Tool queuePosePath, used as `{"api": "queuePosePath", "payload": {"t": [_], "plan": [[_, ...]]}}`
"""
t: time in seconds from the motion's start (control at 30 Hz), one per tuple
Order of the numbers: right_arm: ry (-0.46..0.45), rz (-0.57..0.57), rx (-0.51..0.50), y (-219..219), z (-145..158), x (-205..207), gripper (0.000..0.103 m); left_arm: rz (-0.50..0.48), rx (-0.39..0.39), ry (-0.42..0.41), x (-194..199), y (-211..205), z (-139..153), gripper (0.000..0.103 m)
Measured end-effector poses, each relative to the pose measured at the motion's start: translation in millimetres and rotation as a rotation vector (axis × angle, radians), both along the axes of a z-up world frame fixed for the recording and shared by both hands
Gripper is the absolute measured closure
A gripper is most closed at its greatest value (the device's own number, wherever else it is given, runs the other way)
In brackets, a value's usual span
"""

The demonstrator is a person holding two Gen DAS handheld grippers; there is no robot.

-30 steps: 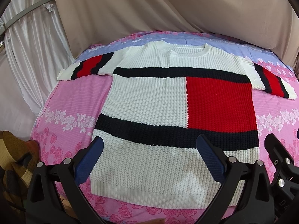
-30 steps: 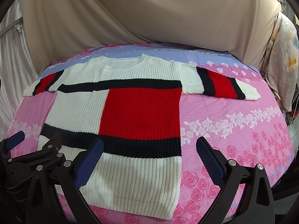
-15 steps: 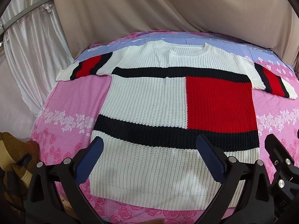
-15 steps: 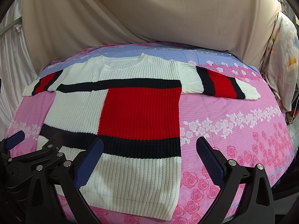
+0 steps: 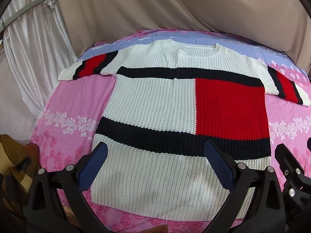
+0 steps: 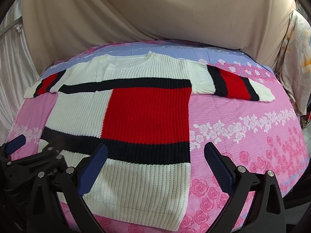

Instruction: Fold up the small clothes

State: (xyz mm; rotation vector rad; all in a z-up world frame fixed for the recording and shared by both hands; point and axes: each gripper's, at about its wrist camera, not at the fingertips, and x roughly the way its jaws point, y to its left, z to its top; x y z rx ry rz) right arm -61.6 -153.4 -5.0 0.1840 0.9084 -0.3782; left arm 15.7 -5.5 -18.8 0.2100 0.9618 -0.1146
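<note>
**Tongs eased slightly toward the sweater; no fold begun**

Compared with a second ago, very little is changed: in both wrist views the sweater (image 5: 182,116) is seen marginally larger and lower, so both tongs are judged to have been moved a touch closer to it. Nothing has been gripped and no crease or fold is seen. The task is judged to be at its start, in the approach phase.

The sweater is laid flat, front up, across the middle of the bed (image 5: 73,101), collar toward the far edge, hem toward the near edge, both sleeves spread out toward the side edges.

The left tongs (image 5: 155,167) are held wide, nothing between them, above the hem's left half; one blue pad (image 5: 93,167) is seen over the near left hem corner. The right tongs (image 6: 155,167) are also held wide and empty, straddling the hem's right side edge, with one pad over knit and the other over bare bedsheet. Contact with the fabric cannot be confirmed.

A brown checked cloth (image 5: 13,167) is lying off the bed's near left corner.
</note>
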Motion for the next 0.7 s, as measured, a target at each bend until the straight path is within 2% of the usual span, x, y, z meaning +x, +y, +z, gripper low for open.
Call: {"api": "queuePosePath", "payload": {"t": [0.17, 0.27, 0.47, 0.6, 0.7], "plan": [[-0.017, -0.085, 0.065, -48, -15, -11, 0.006, 0.011, -0.012, 0.025, 5, -7, -4, 0.006], [-0.030, -0.166, 0.078, -98, -23, -20, 0.007, 0.004, -0.011, 0.034, 7, -17, -7, 0.006], [-0.080, -0.322, 0.013, -235, -29, -26, 0.007, 0.039, -0.040, 0.060, 18, -36, -12, 0.006], [-0.134, -0.427, 0.069, -344, -43, -20, 0.007, 0.105, -0.018, 0.074, 26, -44, -16, 0.006], [-0.128, -0.516, 0.129, -415, -63, -10, 0.013, 0.135, 0.013, 0.071, 26, -52, -18, 0.006]]}}
